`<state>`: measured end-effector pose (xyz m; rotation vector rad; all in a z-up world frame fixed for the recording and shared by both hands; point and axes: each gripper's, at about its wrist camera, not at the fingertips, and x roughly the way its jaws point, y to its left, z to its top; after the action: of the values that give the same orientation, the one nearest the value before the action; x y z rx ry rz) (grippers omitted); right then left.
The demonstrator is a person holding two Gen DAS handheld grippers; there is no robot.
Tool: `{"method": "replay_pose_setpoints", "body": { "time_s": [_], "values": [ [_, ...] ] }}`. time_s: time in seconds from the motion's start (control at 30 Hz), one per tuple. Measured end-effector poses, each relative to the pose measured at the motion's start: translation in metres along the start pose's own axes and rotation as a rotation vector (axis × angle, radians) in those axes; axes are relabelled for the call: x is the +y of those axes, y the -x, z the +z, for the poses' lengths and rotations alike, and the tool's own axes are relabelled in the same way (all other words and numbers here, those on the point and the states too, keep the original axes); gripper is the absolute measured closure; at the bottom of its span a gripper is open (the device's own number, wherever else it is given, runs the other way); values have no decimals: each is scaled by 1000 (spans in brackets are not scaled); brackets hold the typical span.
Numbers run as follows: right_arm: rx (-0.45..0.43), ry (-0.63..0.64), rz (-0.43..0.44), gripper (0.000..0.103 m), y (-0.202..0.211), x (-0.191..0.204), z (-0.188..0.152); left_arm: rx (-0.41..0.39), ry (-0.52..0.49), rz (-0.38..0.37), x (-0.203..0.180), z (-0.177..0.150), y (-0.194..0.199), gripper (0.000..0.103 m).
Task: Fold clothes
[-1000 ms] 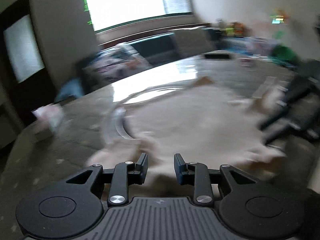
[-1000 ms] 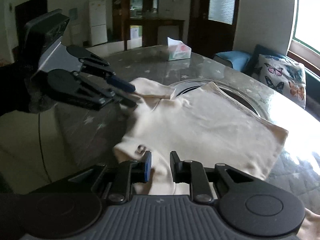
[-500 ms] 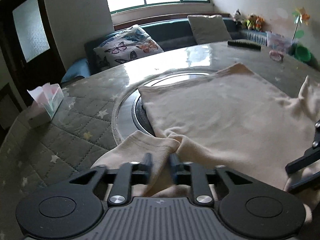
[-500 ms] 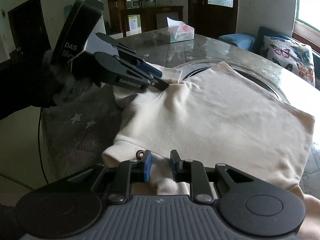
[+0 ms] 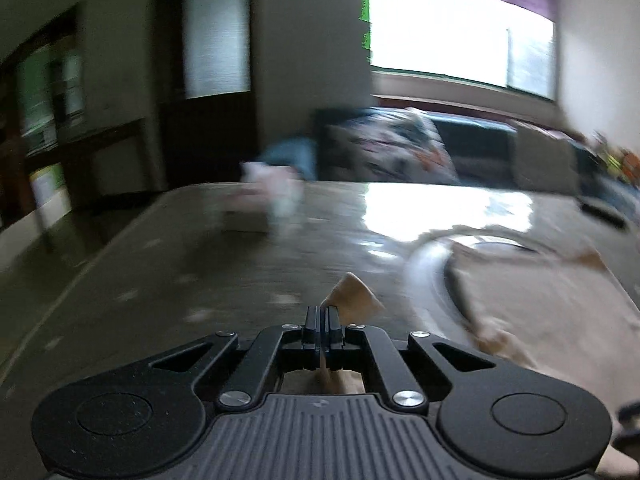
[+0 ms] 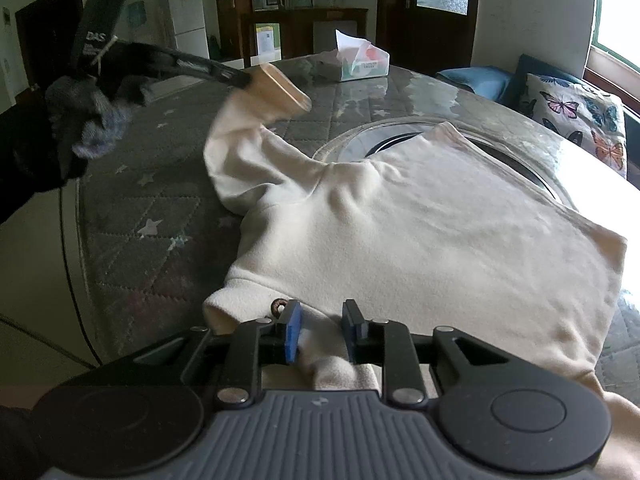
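- Quilted grey star-print cloth under a glass top covers the round table (image 6: 152, 208), which carries a lazy-susan ring at its centre in a dim living room.
- On it lies a cream sweatshirt (image 6: 420, 220), body flat and partly over the ring, neck end toward the right wrist camera.
- Its sleeve (image 6: 248, 152) rises off the table toward the upper left of the right wrist view; the long axis of the sleeve runs from the shoulder up to the cuff (image 6: 280, 88), which hangs in the air.
- Left gripper (image 5: 322, 320) has its jaws pressed together on that cuff; a corner of cream fabric pokes out past the fingertips. The left wrist view is motion-blurred.
- Right gripper (image 6: 320, 332) sits at the neck edge with jaws apart, a ridge of fabric between them but not pinched; a small ring-shaped fitting lies just beside its left finger.
- Judging by this, the sleeve fold depends on the left hand alone: the body lies to its right, so the cuff should travel across toward the chest.
- A tissue box (image 6: 356, 60) stands well apart at the far edge; a butterfly cushion (image 6: 576, 120) rests on the sofa beyond.
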<state>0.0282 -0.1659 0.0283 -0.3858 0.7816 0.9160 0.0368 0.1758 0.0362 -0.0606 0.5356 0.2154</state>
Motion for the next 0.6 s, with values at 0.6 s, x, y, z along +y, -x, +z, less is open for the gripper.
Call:
{"method": "replay_pose_setpoints", "body": {
  "time_s": [0.6],
  "values": [
    [-36, 178, 41, 80, -27, 58, 51, 40, 98, 48, 35, -6, -7, 101]
  ]
}}
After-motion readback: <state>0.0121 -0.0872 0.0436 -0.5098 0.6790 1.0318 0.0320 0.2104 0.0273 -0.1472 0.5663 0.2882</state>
